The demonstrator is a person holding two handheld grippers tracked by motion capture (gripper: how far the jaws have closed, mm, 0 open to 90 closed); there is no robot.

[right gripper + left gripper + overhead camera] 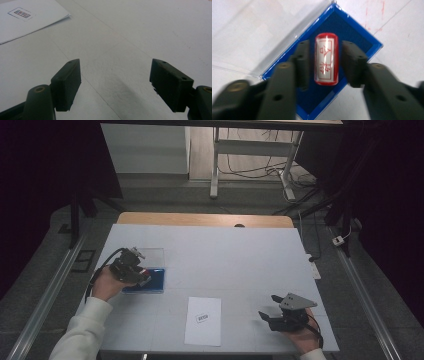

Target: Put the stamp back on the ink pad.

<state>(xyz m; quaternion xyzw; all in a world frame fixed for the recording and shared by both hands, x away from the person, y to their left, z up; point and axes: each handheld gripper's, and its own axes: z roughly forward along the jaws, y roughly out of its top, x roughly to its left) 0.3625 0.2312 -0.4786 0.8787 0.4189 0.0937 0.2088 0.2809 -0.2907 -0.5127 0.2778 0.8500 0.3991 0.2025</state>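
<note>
Left tongs (324, 62) loosely straddled the red stamp (326, 59) at the table's nine o'clock, risking slippage; right tongs (115, 82) gaped wide.

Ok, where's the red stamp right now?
The red stamp lies in the blue tray at the table's left side, between the jaws of the left tool, with the clear lid just behind it in the high view.

— The stamp (326, 59): glossy red shell, probably plastic, catching a glare streak. Its tray (352, 32)?

— Shiny blue rim, matt felt-like pad inside, beside a clear glossy lid (249, 30).

— And the table (130, 32)?

— Matt white, faintly scuffed (red smudges too). Plain paper sheet (203, 321); matt black gripper pads (67, 82).
</note>
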